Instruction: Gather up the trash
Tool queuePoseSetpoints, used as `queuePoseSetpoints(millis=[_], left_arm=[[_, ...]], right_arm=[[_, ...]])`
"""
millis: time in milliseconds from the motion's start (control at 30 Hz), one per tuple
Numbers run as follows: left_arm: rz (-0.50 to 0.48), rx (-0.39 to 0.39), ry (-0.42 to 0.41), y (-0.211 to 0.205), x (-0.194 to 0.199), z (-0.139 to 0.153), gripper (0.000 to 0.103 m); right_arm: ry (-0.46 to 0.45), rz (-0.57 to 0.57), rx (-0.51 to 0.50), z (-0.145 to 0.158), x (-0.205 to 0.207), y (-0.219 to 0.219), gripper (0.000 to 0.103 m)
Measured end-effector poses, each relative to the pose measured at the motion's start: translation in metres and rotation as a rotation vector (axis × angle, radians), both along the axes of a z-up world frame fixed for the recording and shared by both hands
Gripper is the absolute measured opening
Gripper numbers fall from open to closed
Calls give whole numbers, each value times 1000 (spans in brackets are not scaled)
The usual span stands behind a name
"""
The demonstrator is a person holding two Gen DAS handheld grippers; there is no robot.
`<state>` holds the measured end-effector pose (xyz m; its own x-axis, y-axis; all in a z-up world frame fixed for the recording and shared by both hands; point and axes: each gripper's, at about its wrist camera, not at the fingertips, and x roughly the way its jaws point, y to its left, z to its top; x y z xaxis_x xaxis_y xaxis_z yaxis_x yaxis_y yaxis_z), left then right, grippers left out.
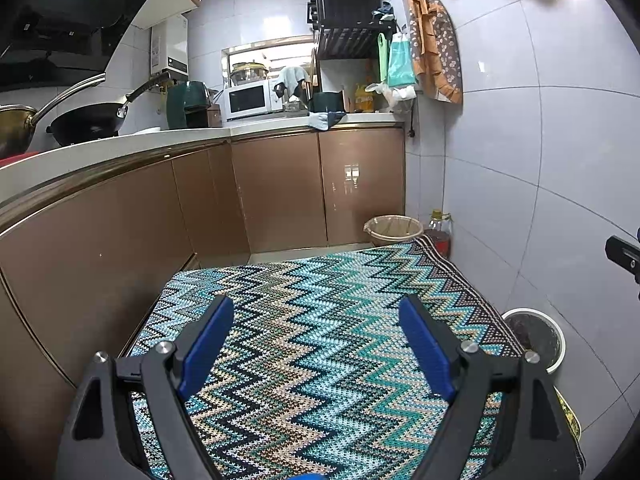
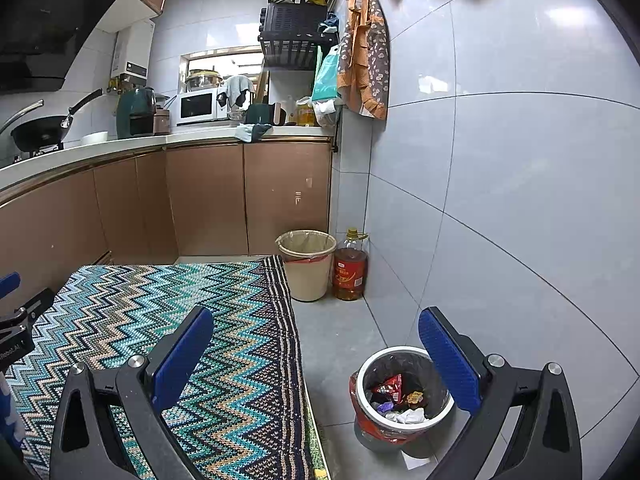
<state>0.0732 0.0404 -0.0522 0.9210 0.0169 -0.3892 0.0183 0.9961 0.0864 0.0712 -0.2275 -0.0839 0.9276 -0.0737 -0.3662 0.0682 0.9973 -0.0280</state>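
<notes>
Two tongs, left gripper (image 1: 316,336) and right gripper (image 2: 316,350), both spread, empty, over zigzag-knit teal cloth (image 1: 320,320) | right view alone shows inside white round bin (image 2: 404,392): crumpled wrappers, paper, beneath right tong's blue finger (image 2: 448,360) | left view: rim only (image 1: 536,332)

Home kitchen, microwave (image 1: 249,99), wok (image 1: 86,120), brown cabinets (image 1: 280,192)

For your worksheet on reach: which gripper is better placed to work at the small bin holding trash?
Probably the right gripper: open, with the small bin just below its fingers. The left gripper hangs over the cloth.
</notes>
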Motion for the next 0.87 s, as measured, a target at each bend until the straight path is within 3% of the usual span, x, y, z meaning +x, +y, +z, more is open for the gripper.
queuePoseSetpoints(millis=[867], left_arm=[[-22, -64, -11, 1, -4, 8, 84]], right_arm=[[-8, -2, 4, 4, 0, -6, 103]])
